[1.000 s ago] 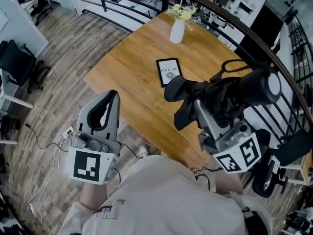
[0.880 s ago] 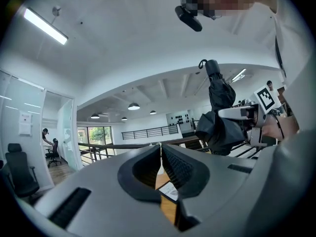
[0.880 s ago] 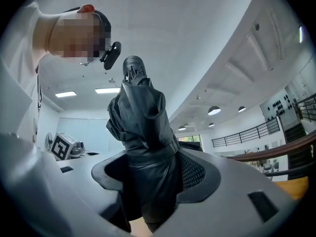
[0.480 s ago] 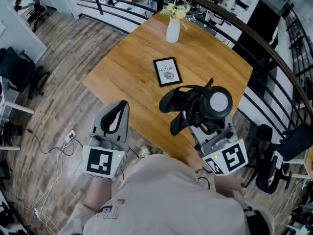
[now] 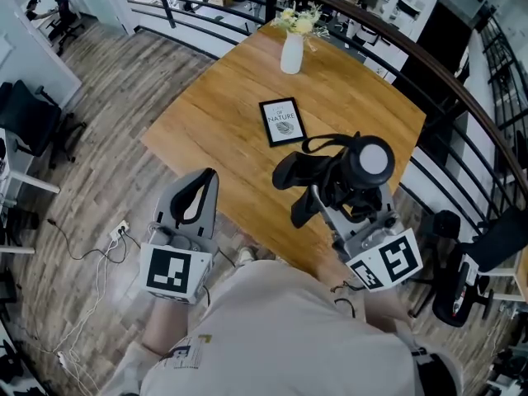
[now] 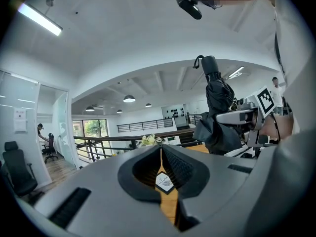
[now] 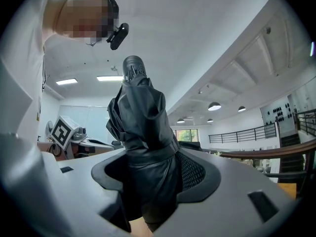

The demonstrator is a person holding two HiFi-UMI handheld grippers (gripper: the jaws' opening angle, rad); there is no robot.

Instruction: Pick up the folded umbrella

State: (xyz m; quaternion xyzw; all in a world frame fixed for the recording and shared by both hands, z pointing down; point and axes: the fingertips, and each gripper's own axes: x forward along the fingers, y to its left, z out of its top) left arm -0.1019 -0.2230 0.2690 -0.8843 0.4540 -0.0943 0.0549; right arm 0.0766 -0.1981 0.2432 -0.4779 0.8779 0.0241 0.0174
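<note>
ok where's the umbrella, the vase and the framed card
folded umbrella [image 5: 323,172], head view, on its black fabric
vase [image 5: 291,54], head view, on its white body
framed card [image 5: 283,121], head view, on its printed face

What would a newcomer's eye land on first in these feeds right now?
First, the black folded umbrella, clamped upright in the right tongs over the near edge of the wooden table. Next come the left tongs, shut and empty beside it. After that, the framed card lying mid-table and the white vase of flowers at the far corner.
</note>
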